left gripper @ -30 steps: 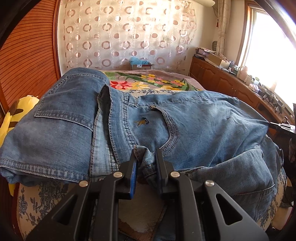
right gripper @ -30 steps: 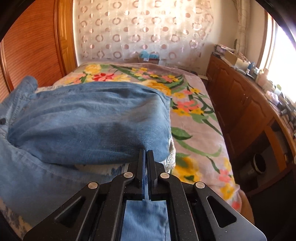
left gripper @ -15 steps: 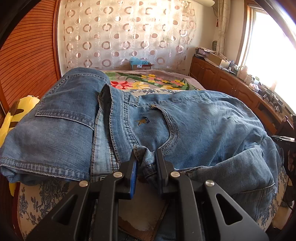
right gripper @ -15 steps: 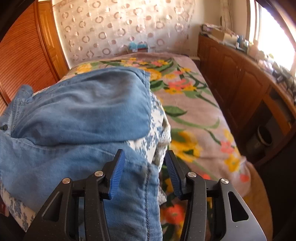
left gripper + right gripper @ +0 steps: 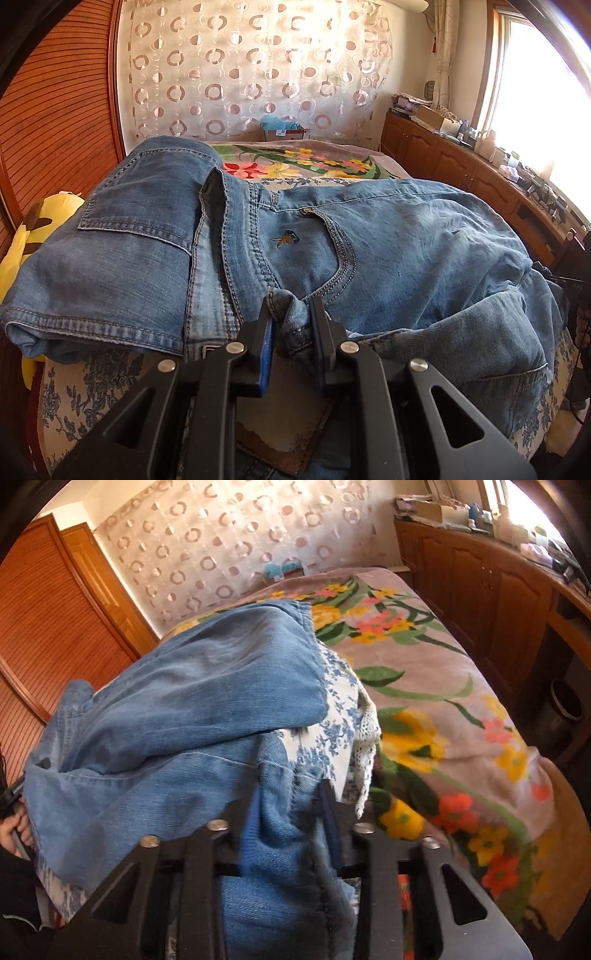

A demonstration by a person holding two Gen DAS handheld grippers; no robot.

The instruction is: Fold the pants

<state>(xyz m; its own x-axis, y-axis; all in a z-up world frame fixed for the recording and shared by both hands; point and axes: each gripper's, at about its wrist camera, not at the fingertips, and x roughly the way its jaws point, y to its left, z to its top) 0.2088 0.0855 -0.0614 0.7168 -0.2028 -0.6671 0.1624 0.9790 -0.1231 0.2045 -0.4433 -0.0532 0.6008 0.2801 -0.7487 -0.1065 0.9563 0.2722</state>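
Left gripper (image 5: 291,325): we pinch a bunched waistband fold of the jeans (image 5: 388,243), which spread toward 12 o'clock.
Right gripper (image 5: 291,805): jaws just closed; we clamp blurred denim hem.
Jeans: faded blue, rumpled, partly folded.
Room: floral bedspread (image 5: 443,686) bare at 2 o'clock.

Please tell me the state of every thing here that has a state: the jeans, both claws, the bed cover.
jeans: partly folded, bunched, lying on the bed
left claw: shut on a denim fold
right claw: just been closing, now shut on denim
floral bed cover: spread flat
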